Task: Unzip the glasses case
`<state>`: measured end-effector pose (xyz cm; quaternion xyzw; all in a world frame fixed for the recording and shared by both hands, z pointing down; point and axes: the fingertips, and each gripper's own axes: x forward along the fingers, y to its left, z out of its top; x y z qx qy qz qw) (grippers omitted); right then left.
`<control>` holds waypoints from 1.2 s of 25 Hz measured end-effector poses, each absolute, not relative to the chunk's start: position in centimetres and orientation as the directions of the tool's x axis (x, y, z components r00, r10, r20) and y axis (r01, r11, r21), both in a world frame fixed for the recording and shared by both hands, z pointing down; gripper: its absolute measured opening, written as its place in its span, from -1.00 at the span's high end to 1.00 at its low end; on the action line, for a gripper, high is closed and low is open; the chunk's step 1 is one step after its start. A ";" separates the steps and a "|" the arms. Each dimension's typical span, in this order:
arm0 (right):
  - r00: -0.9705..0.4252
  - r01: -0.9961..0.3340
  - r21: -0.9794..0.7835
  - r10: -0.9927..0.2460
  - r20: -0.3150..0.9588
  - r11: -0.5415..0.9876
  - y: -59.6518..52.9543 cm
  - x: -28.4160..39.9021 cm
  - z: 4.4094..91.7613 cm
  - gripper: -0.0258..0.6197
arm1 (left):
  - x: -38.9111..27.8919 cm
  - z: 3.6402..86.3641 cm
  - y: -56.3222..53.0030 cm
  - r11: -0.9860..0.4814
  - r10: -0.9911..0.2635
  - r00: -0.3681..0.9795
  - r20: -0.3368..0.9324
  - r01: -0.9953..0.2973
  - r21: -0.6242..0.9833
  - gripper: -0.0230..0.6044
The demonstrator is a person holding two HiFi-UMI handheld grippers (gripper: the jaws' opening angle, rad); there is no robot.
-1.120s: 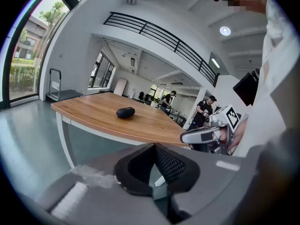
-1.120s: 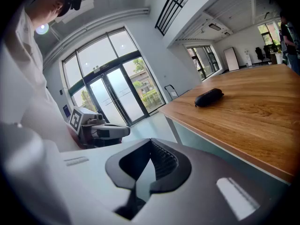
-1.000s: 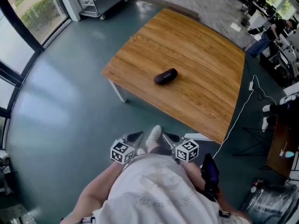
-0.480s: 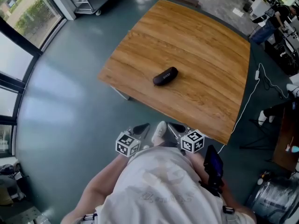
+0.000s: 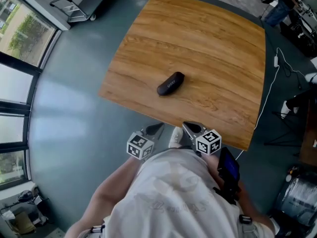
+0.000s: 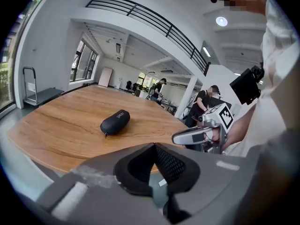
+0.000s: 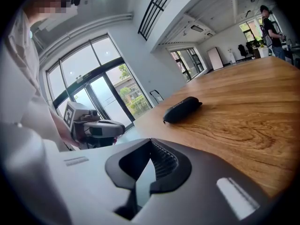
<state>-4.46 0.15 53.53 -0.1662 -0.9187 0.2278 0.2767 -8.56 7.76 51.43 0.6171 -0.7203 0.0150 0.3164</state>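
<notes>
We stand on the grey-green floor [image 5: 69, 113] at the near edge of the wooden bench [image 5: 208, 38], which fills most of the head view. Our body and both arms are short of that near edge. A white shoe [image 5: 176, 137] shows just outside it, between the two tools.

The left gripper [image 5: 156, 128] is held off the bench, just outside its near edge. Its jaws are pressed together with nothing between them. The right gripper [image 5: 191, 128] is beside it, with its tip right at the bench's near edge. Its jaws are likewise closed on each other and empty. Both point across the bench.

The glasses case [image 5: 170, 83], black and oval, lies flat near the middle of the bench, a little toward its left side. It is well apart from both grippers and, as far as we can see, zipped shut. A small zip pull [image 6: 105, 135] seems to hang at the end of the case nearer the bench's near edge, though it is too small for us to be sure.

We judge this to be the reach: no contact is made and the unzipping has not begun. Next we need both tools over the bench. One set of jaws must spread and close on the body of the case to pin it. The other must open just enough to pinch the pull and draw it along the seam. The pull is tiny, so lining up on it will take care.
</notes>
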 end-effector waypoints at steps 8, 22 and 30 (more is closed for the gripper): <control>-0.801 0.181 -0.511 0.428 0.419 0.840 -2.5 -7.2 53.0 0.90 | -11.9 50.6 5.5 0.248 -0.869 -0.051 0.492 -0.905 0.344 0.91; -0.836 0.103 -0.516 0.355 0.418 0.850 -4.8 -9.0 53.2 0.90 | -15.0 50.1 3.0 0.202 -0.862 -0.014 0.506 -0.926 0.319 0.91; -0.864 -0.006 -0.508 0.251 0.437 0.861 -4.9 -10.5 53.3 0.90 | -17.6 51.1 1.7 0.095 -0.825 0.105 0.555 -0.943 0.319 0.91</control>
